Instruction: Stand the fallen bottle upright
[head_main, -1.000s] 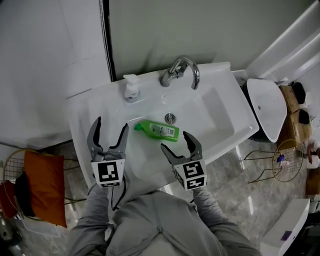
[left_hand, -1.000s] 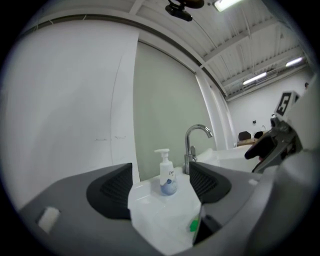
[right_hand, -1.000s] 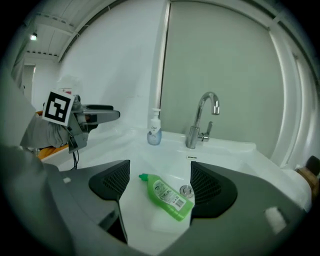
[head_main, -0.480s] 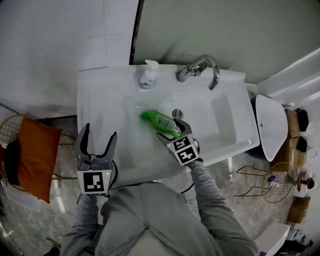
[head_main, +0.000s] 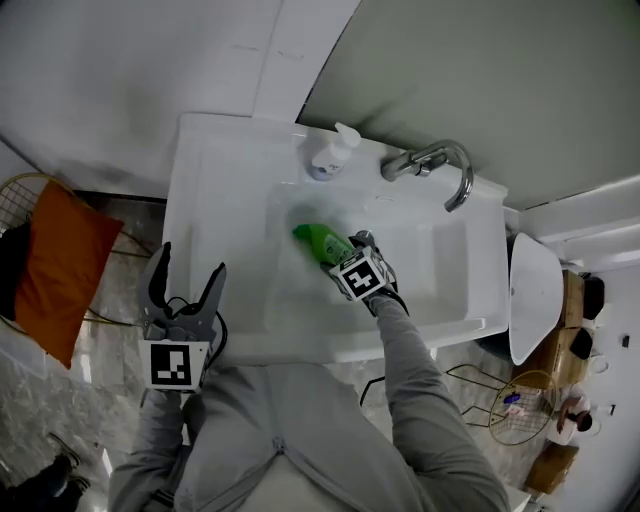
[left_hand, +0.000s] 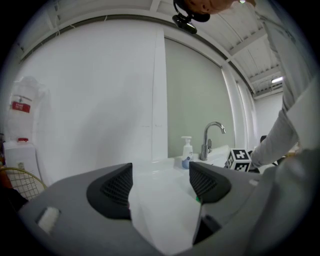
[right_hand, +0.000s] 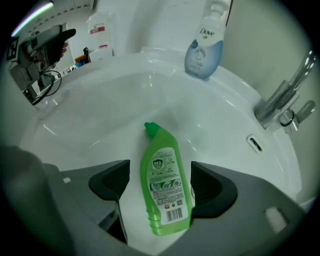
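A green bottle (head_main: 316, 240) (right_hand: 164, 190) lies on its side in the white sink basin (head_main: 440, 262), cap pointing to the far left. My right gripper (head_main: 338, 257) (right_hand: 160, 184) is down in the basin and open, its two pads on either side of the bottle's lower body. The right pad sits very close to the bottle and the left pad stands clear of it. My left gripper (head_main: 190, 272) (left_hand: 160, 182) hangs open and empty off the sink's front left corner, aimed along the counter.
A pump soap bottle (head_main: 328, 158) (right_hand: 205, 50) and a chrome faucet (head_main: 440, 160) (right_hand: 285, 100) stand at the back of the sink. An orange cushion in a wire basket (head_main: 50, 260) is at the left. A white basin-shaped object (head_main: 535, 295) is at the right.
My right gripper has gone forward and down into the basin until its jaws straddle the green bottle. My left gripper has drawn back off the sink to the front left.
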